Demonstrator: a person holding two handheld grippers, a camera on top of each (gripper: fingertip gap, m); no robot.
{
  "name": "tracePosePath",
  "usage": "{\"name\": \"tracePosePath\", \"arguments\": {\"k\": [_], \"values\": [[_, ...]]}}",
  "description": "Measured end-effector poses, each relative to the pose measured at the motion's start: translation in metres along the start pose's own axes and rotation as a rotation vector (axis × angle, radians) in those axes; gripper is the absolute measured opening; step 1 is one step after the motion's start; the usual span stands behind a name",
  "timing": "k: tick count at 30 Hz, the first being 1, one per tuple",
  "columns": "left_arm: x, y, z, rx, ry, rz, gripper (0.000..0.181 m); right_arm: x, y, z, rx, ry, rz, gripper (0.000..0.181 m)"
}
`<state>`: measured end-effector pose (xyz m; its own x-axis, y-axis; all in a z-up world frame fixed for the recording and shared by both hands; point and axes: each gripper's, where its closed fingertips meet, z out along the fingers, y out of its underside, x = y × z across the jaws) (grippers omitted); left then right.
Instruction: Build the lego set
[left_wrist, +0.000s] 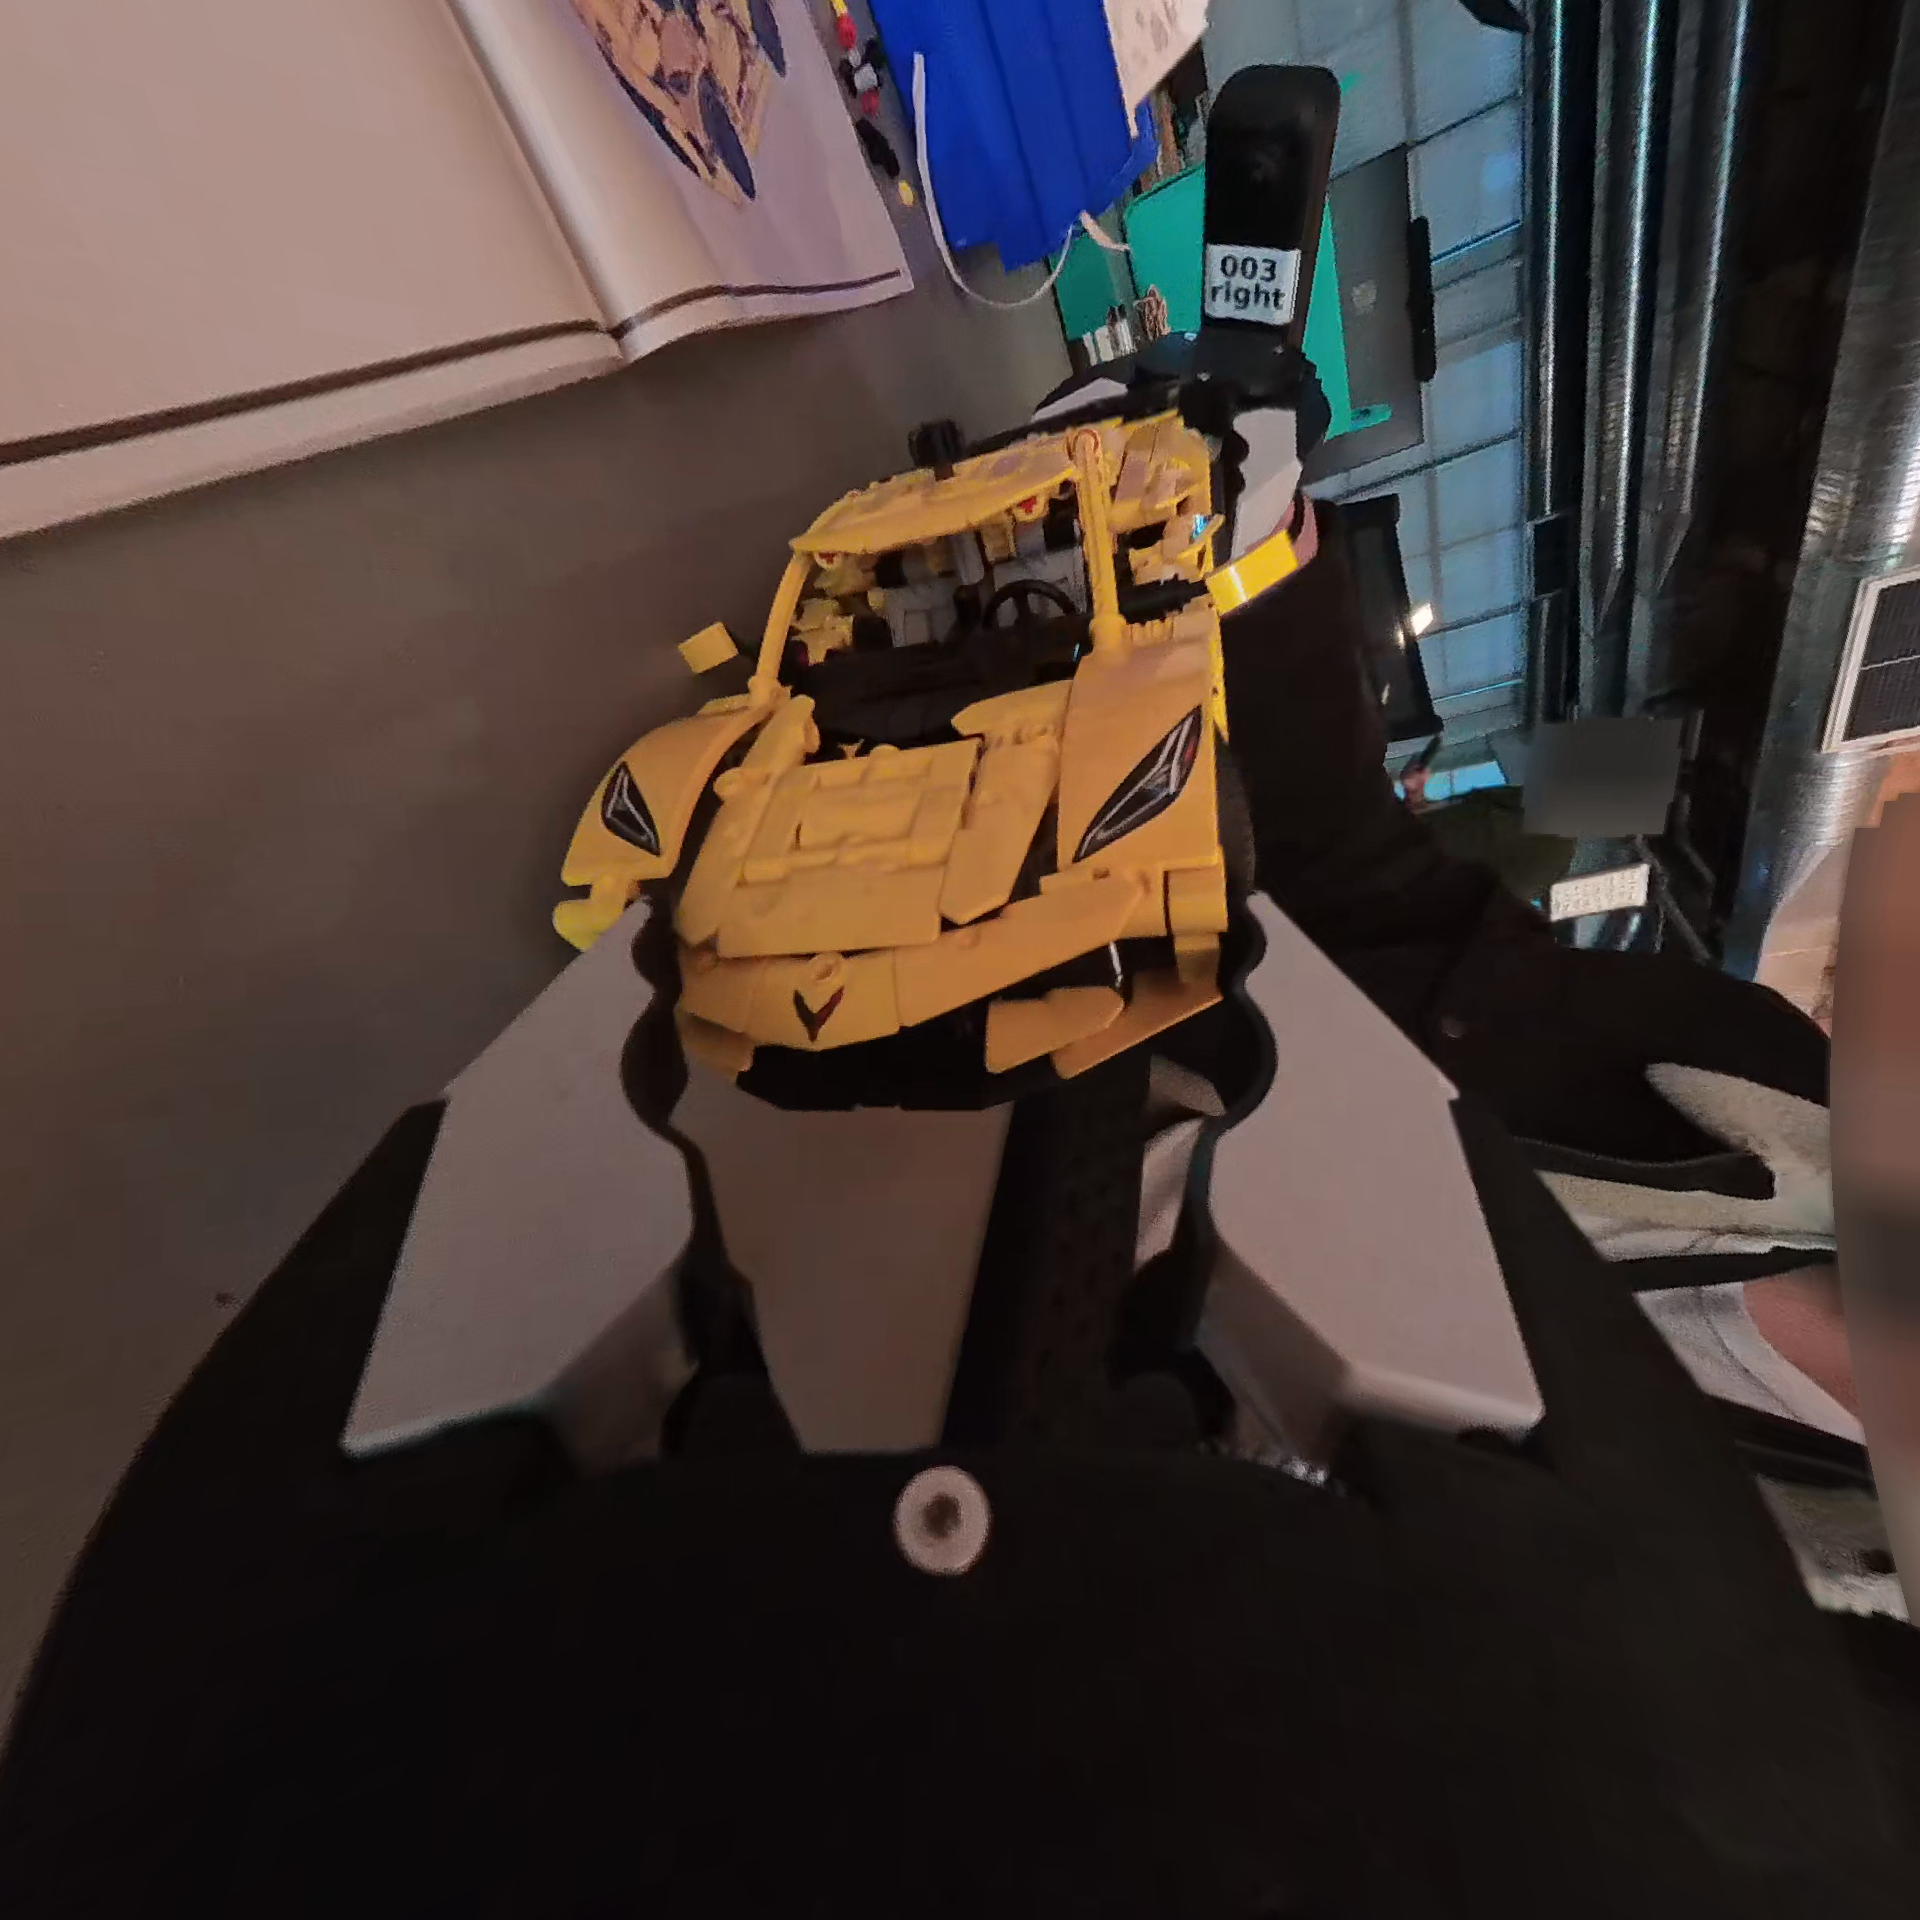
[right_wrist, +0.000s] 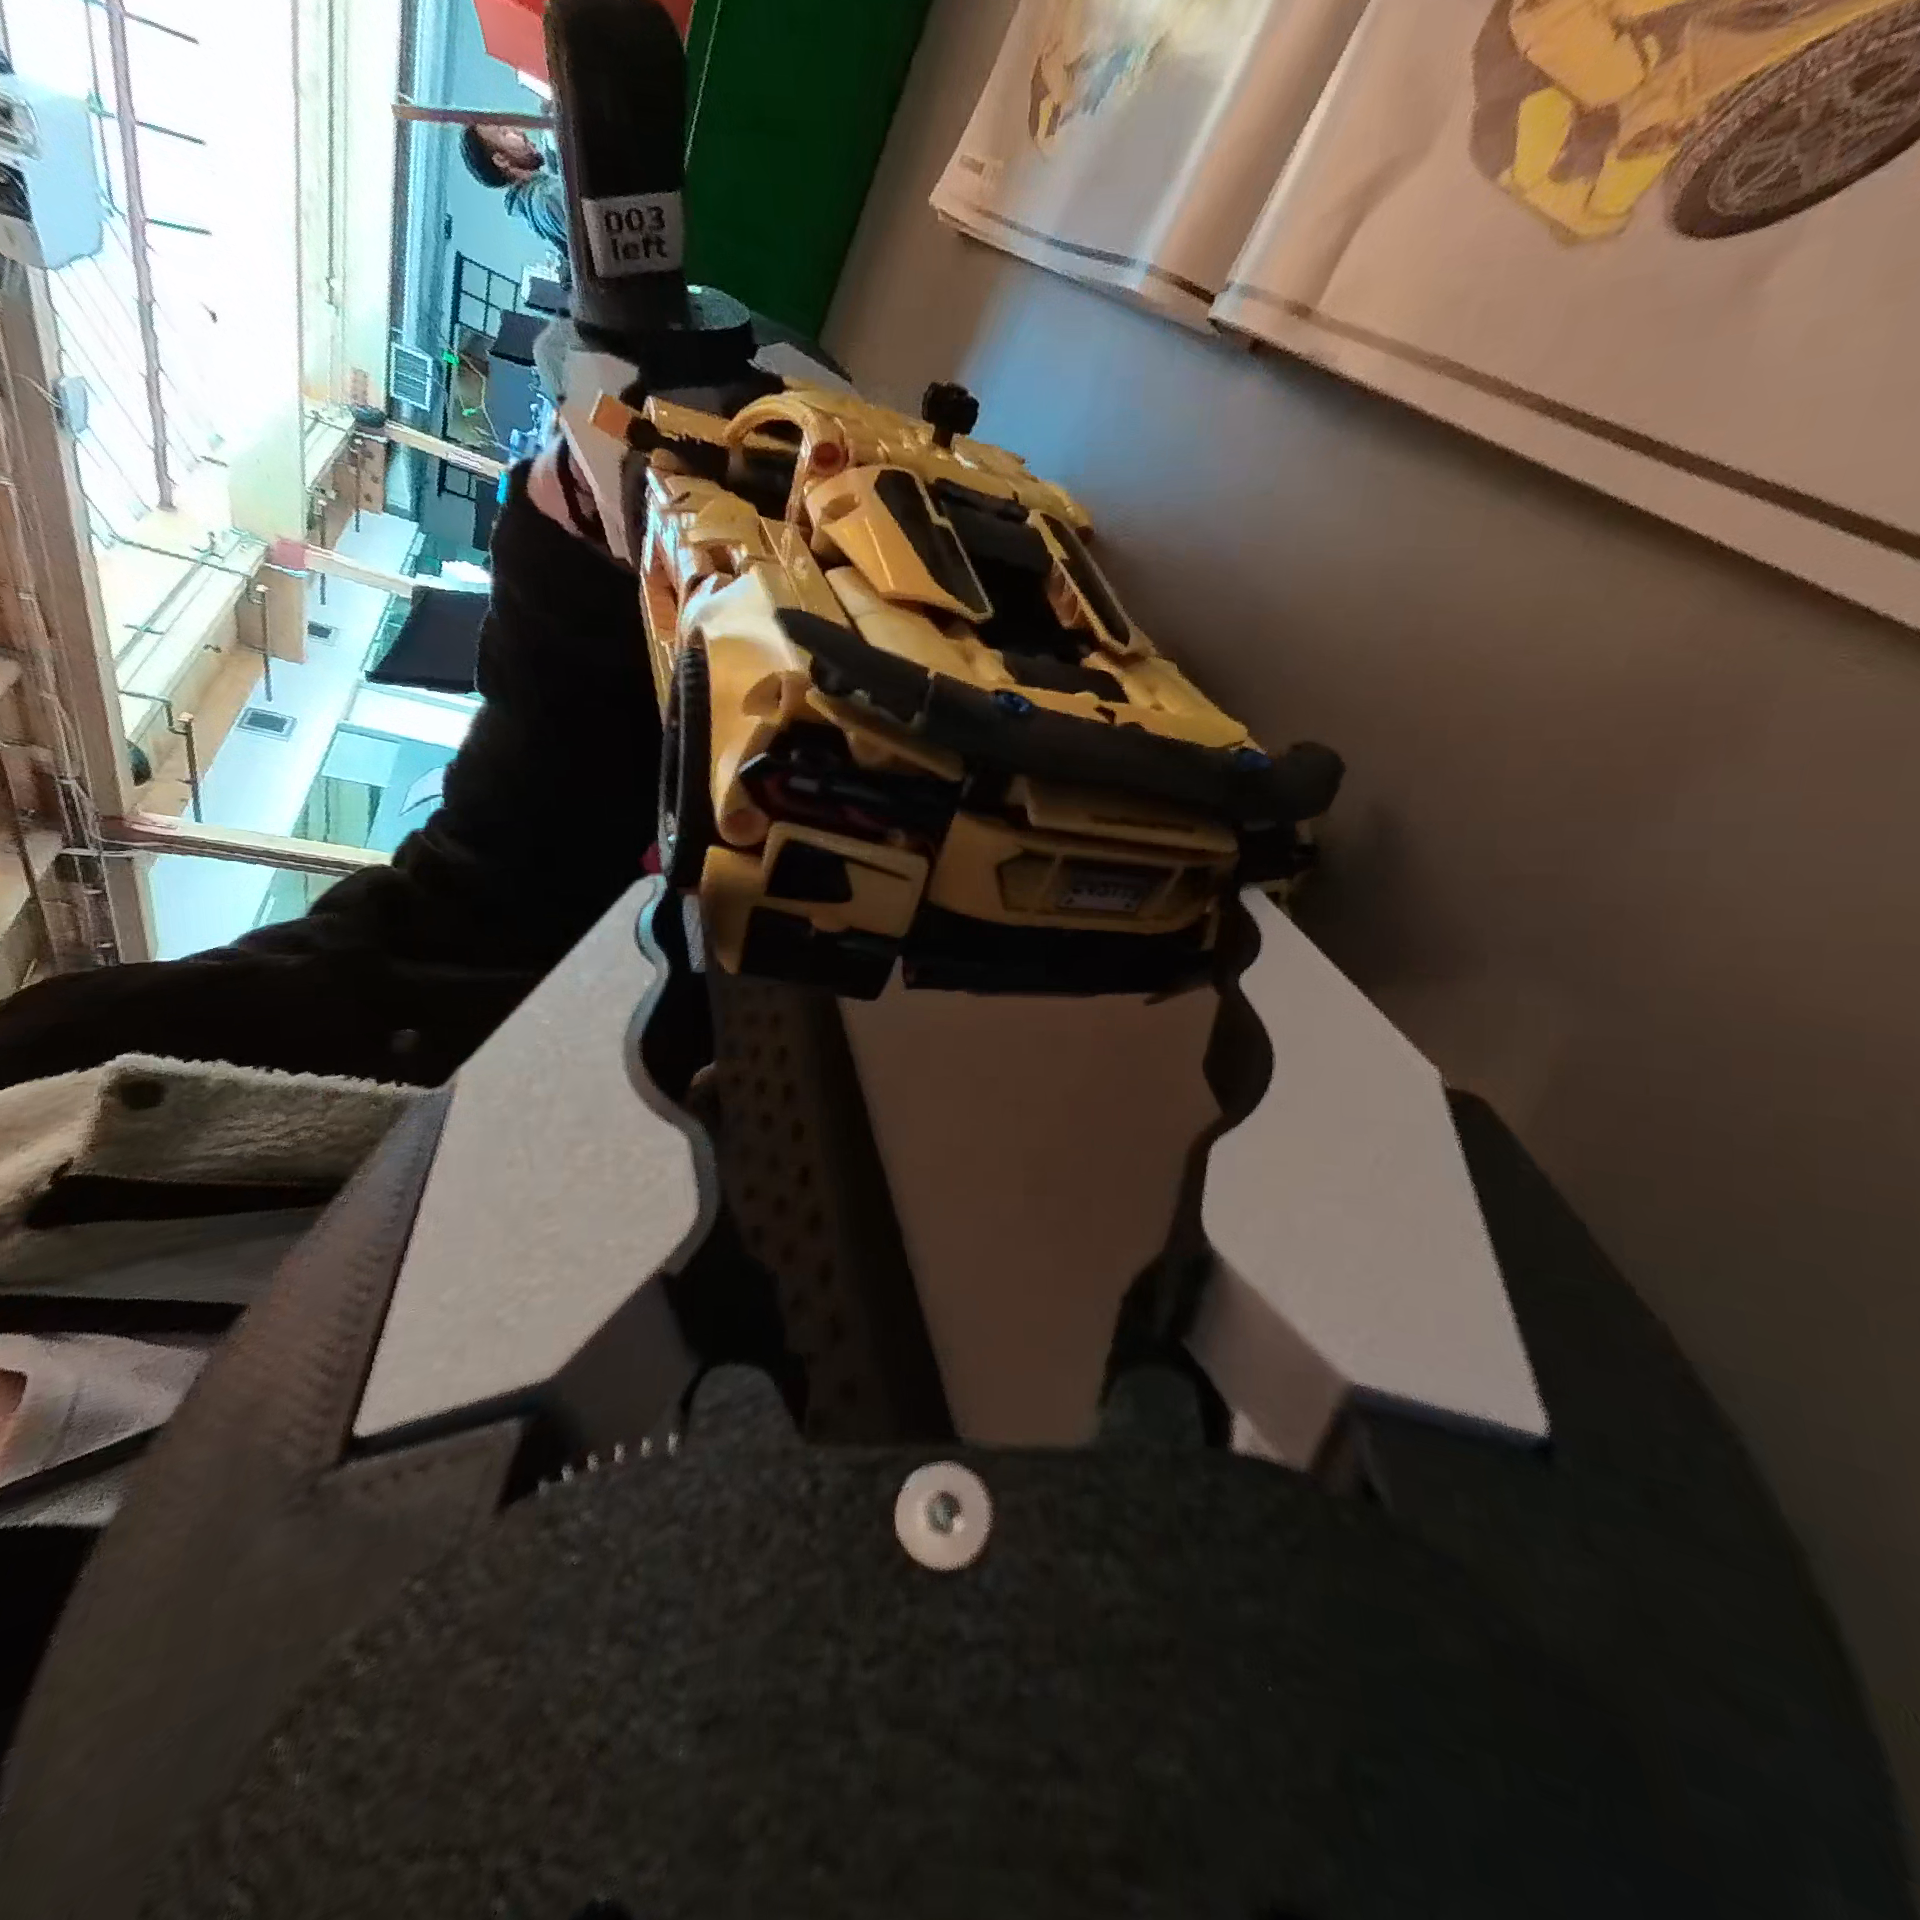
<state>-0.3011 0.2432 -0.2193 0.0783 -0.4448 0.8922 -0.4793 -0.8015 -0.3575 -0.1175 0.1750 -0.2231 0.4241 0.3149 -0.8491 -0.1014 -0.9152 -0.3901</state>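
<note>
The yellow lego sports car (left_wrist: 914, 790) is held off the grey table (left_wrist: 260, 883) between the two tools, one at each end. The left hand-held gripper (left_wrist: 940, 1023) is closed on the car's nose, its fingers clamped to either side of the front bumper. The right hand-held gripper (right_wrist: 951, 935) grips the tail in the same way, on either side of the rear bumper.

Progress: the build appears close to complete. Bonnet, both headlights, roof, windscreen pillars, steering wheel, black rear wing (right_wrist: 1060, 707), tail lights and rear plate are all fitted, and at least one wheel is mounted on the side facing away from the table.

Outstanding items: a small yellow mirror piece (left_wrist: 709, 646) stands out from one side, and a black pin (right_wrist: 951, 405) projects above the roof; whether either is finished work cannot be told from these angles. The underside is hidden.

The open instruction booklets (right_wrist: 1558, 260) lie on the table beyond the car. Loose small parts (left_wrist: 868, 94) remain at the far edge, which suggests some pieces are still to be placed.
</note>
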Motion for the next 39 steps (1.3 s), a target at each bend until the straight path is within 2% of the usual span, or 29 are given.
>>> {"name": "tracePosePath", "arguments": {"k": [5, 13, 17, 26, 34, 39], "values": [[0.003, 0.01, 0.001, -0.007, -0.015, 0.097, 0.104, -0.001, 0.003, 0.001, 0.021, 0.02, -0.122, 0.099], [0.009, 0.029, 0.004, -0.022, -0.083, 0.29, 0.102, -0.002, 0.02, 0.004, 0.003, 0.139, -0.388, 0.093], [0.012, 0.043, 0.007, -0.033, -0.135, 0.424, 0.102, -0.003, 0.034, 0.005, -0.04, 0.191, -0.508, 0.094], [0.016, 0.066, 0.011, -0.011, -0.202, 0.579, 0.101, -0.004, 0.06, 0.008, -0.139, 0.344, -0.685, 0.095], [0.007, 0.093, 0.02, -0.112, -0.414, 0.866, 0.102, 0.008, 0.081, 0.007, -0.252, 0.547, -0.92, 0.09], [-0.003, 0.099, 0.026, -0.148, -0.569, 1.003, 0.103, 0.02, 0.085, 0.007, -0.271, 0.668, -1.03, 0.089]]}}
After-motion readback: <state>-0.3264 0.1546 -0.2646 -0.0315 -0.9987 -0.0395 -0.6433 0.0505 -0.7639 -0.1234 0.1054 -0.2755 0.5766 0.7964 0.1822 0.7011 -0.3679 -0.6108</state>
